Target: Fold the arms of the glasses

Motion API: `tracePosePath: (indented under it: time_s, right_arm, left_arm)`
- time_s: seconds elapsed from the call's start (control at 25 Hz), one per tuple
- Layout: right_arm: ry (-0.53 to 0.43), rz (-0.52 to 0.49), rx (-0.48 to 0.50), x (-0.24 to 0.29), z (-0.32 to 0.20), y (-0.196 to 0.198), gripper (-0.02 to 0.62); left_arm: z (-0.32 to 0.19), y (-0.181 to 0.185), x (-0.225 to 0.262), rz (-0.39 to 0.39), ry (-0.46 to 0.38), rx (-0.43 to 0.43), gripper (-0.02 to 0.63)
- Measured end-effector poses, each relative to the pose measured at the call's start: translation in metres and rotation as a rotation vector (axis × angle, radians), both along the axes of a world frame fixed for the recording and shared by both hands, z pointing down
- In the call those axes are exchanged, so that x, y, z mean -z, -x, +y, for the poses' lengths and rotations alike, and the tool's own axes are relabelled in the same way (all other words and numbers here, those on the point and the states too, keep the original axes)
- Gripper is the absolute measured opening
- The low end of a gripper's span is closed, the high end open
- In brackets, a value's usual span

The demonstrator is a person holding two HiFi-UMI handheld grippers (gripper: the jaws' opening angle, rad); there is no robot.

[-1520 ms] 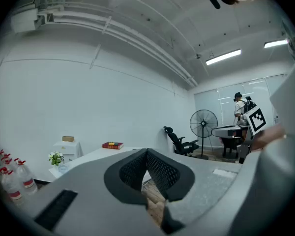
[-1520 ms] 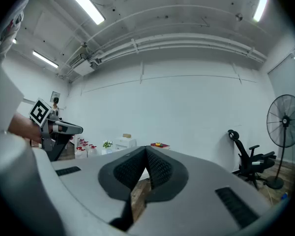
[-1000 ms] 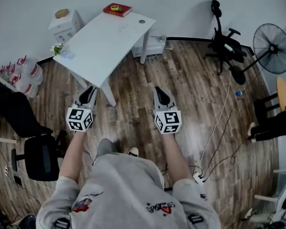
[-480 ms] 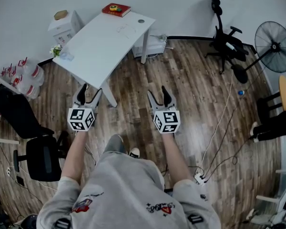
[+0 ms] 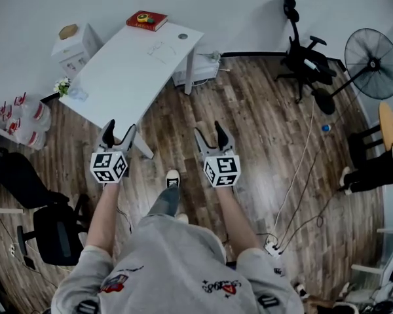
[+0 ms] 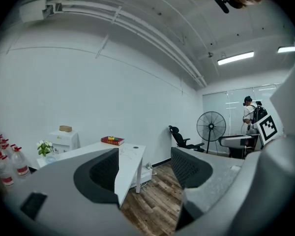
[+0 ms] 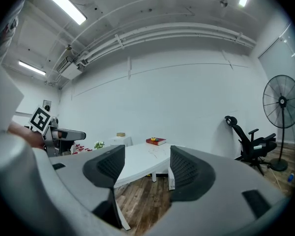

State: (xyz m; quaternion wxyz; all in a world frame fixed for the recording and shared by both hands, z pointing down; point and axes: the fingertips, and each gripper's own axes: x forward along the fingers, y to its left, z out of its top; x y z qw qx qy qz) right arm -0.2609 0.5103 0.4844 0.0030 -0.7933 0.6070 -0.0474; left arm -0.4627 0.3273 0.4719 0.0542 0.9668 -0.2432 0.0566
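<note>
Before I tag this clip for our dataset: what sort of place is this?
Probably an office or lab workroom: a white desk with a red book on it, a black swivel chair by the wall, a pedestal fan, and wood-plank flooring.

Smooth matt table (image 5: 128, 67), wood-plank floor (image 5: 262, 136)

A faint object (image 5: 158, 49) on the white table (image 5: 118, 84) is too small to identify.

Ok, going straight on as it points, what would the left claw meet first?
Probably the white table, at its near end; depth is unclear. The left claw has just been opening, nothing between its jaws.
</note>
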Motion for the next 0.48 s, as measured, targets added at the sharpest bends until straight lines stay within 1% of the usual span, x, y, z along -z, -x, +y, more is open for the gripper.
tracePosePath:
  time_s: [0.12, 0.28, 0.48]
  right_arm:
    - [0.015, 0.011, 0.01, 0.002, -0.028, -0.023, 0.275]
    - [0.018, 0.006, -0.018, 0.006, -0.066, -0.072, 0.273]
    - [0.01, 0.008, -0.033, 0.019, -0.129, -0.117, 0.273]
  left_arm:
    - [-0.029, -0.036, -0.005, -0.019, -0.012, -0.029, 0.314]
    - [-0.075, -0.08, -0.002, -0.046, -0.028, -0.07, 0.314]
    - [-0.139, -0.135, 0.0, -0.04, -0.012, -0.089, 0.314]
